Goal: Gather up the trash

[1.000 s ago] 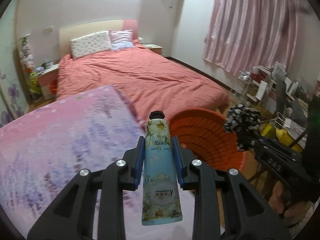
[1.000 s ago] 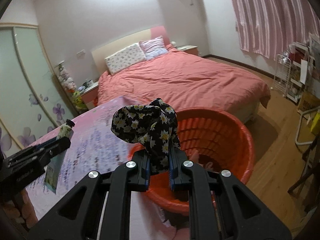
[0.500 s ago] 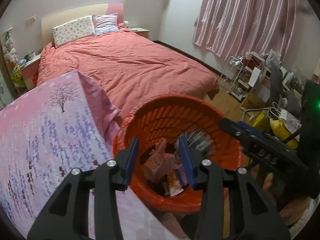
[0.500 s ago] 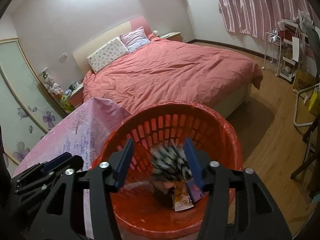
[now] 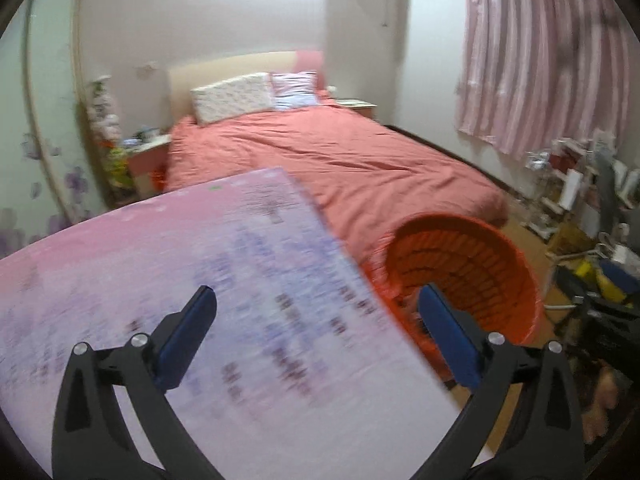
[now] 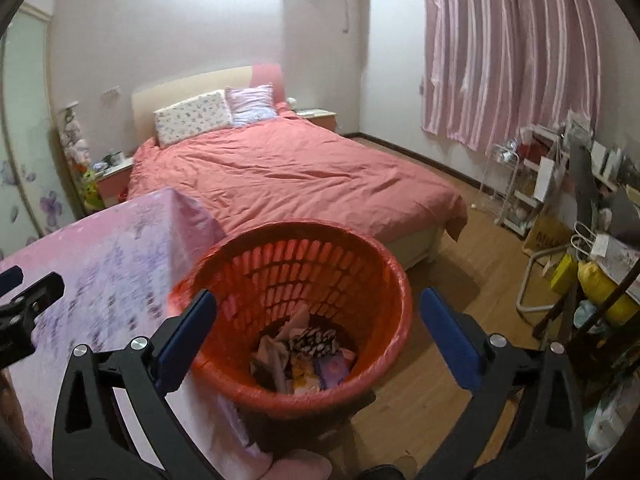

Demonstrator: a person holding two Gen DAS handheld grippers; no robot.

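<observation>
Trash (image 6: 308,354) in orange basket (image 6: 384,264), below spread right tongs (image 6: 316,322).

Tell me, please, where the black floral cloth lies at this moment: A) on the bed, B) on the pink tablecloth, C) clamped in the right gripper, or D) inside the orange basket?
D: in the right wrist view the black floral cloth lies at the bottom of the orange basket among other trash, while the right gripper stands open and empty.
</observation>
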